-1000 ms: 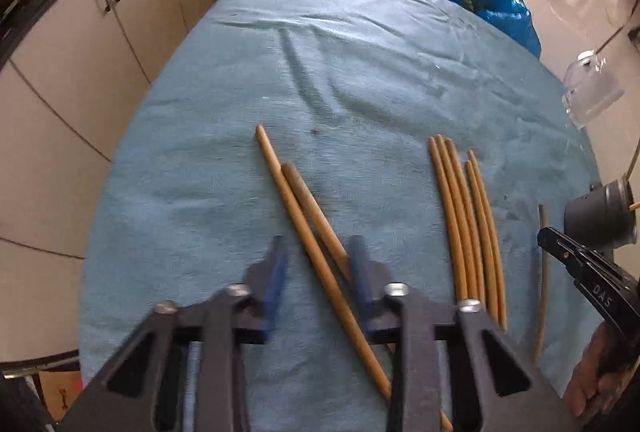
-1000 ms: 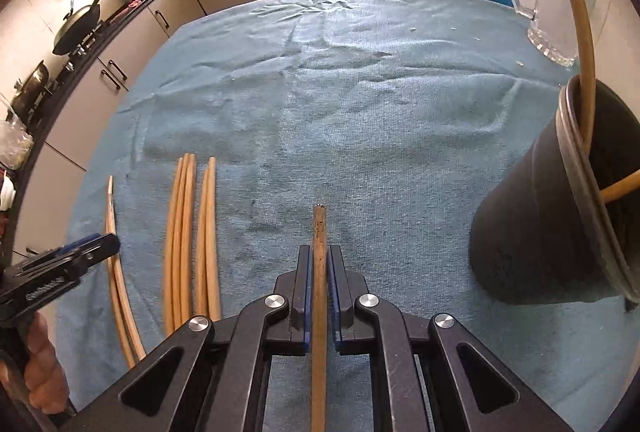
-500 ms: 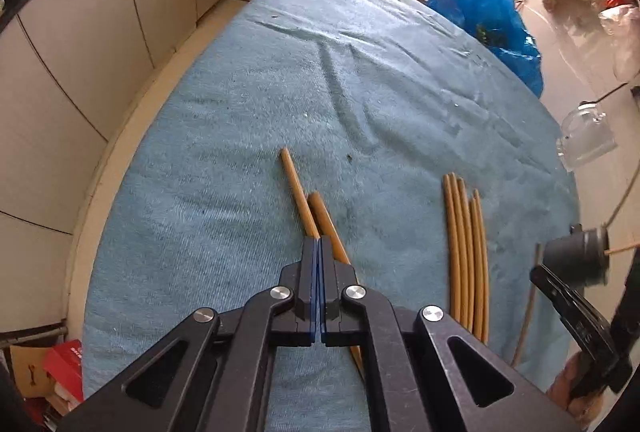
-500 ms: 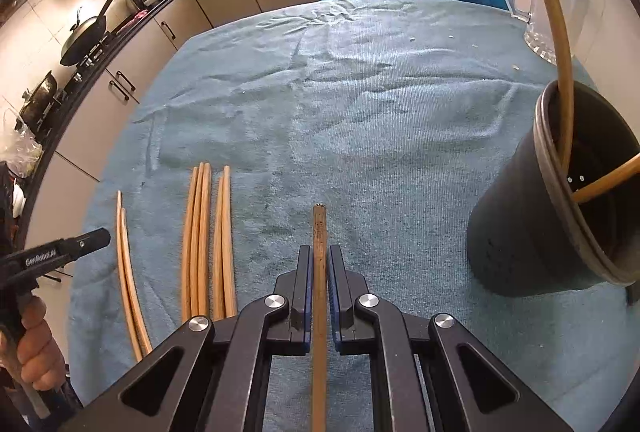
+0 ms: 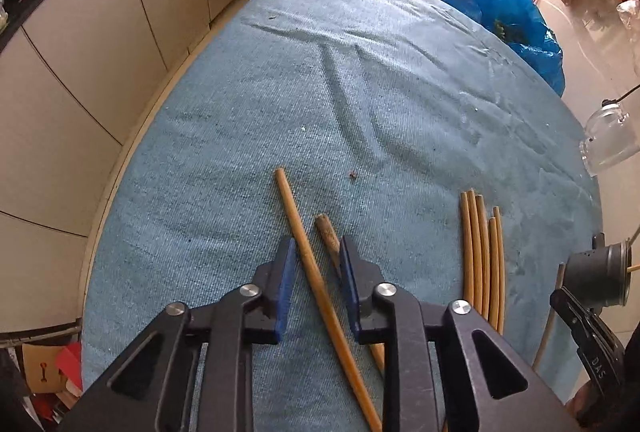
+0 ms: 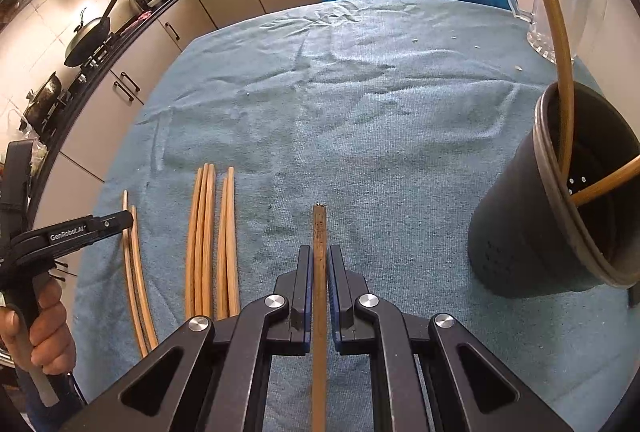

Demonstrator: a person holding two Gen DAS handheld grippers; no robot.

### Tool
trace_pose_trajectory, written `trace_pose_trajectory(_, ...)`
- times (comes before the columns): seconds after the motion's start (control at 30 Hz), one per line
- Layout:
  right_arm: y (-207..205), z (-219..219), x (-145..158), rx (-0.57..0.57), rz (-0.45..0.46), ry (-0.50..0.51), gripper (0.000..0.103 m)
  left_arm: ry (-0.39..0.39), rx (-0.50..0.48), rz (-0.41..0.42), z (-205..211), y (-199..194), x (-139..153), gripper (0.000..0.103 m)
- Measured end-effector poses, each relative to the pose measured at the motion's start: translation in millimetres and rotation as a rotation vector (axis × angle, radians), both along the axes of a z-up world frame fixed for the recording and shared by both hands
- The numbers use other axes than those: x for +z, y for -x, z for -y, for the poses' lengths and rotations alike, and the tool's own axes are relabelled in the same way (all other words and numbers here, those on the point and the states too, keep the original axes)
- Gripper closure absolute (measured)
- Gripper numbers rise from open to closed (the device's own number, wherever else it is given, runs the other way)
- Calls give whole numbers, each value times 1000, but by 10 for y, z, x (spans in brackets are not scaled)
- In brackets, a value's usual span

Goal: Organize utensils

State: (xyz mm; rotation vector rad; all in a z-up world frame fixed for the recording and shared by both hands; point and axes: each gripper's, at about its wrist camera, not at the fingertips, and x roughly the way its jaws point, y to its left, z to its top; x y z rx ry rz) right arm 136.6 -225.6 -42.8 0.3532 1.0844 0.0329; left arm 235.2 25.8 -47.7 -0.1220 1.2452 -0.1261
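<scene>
**Two tongs over the chopsticks**

The left gripper (image 5: 316, 272) is low over the blue cloth (image 5: 380, 103), pointing forward. Its jaws are wide apart, with two chopsticks (image 5: 304, 244) lying between them. The right gripper (image 6: 319, 288) also points forward, its jaws close beside one dark chopstick (image 6: 319, 252); I cannot tell if they pinch it. Five more sticks (image 6: 212, 232) lie together nearby. A black holder (image 6: 552, 216) stands to the right
</scene>
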Motion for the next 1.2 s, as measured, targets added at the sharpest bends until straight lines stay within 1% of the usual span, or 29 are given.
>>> trace_pose_trajectory(0.03, 0, -2, 6, 0, 3, -1, 96, 4, -7, 6, 0, 12, 10, 92)
trace_pose_trajectory(0.07, 0, -8, 6, 1, 4, -1, 96, 0, -8, 12, -4, 28, 22, 93)
trace_pose_trajectory(0.1, 0, -16, 13, 3, 7, -3, 96, -9, -4, 22, -3, 44, 32, 103)
trace_pose_trajectory(0.17, 11, -28, 30, 6, 14, -5, 96, 12, -9, 35, -22, 107, 59, 103)
trace_pose_trajectory(0.23, 36, -38, 63, 8, 29, -16, 96, 36, -21, 76, -36, 216, 145, 103)
trace_pose_trajectory(0.33, 121, -47, 183, 5, 81, -29, 96, 66, -30, 152, -62, 422, 377, 103)
trace_pose_trajectory(0.4, 220, -73, 307, 10, 134, -40, 96, 83, -42, 194, -60, 529, 540, 103)
trace_pose_trajectory(0.47, 290, -90, 401, 15, 170, -35, 95, 75, -65, 224, -14, 584, 679, 103)
trace_pose_trajectory(0.5, 322, -107, 451, 16, 185, -22, 95, 70, -64, 222, 2, 560, 707, 103)
trace_pose_trajectory(0.57, 344, -118, 495, 12, 193, -13, 95, 66, -49, 184, 10, 480, 660, 101)
trace_pose_trajectory(0.63, 352, -106, 496, 7, 188, -18, 95, 52, -27, 139, 5, 369, 532, 94)
trace_pose_trajectory(0.67, 360, -98, 488, 4, 184, -21, 95, 36, -12, 117, -9, 346, 458, 94)
trace_pose_trajectory(0.7, 371, -92, 474, 3, 179, -26, 95, 27, 8, 71, -28, 267, 341, 94)
trace_pose_trajectory(0.77, 385, -79, 446, 2, 171, -33, 95, 38, 35, 34, -85, 181, 221, 94)
trace_pose_trajectory(0.8, 393, -77, 440, 2, 169, -34, 95, 27, 57, 27, -114, 107, 178, 94)
trace_pose_trajectory(0.9, 389, -69, 422, 5, 164, -35, 95, 43, 79, 2, -150, -72, 119, 94)
trace_pose_trajectory(0.97, 377, -66, 401, 7, 161, -40, 95, 24, 94, -7, -119, -169, 91, 94)
trace_pose_trajectory(1.1, 351, -63, 359, 10, 153, -49, 95, -2, 98, -20, -73, -313, 53, 93)
trace_pose_trajectory(1.2, 328, -55, 316, 8, 145, -54, 95, -4, 100, -46, -46, -387, -27, 92)
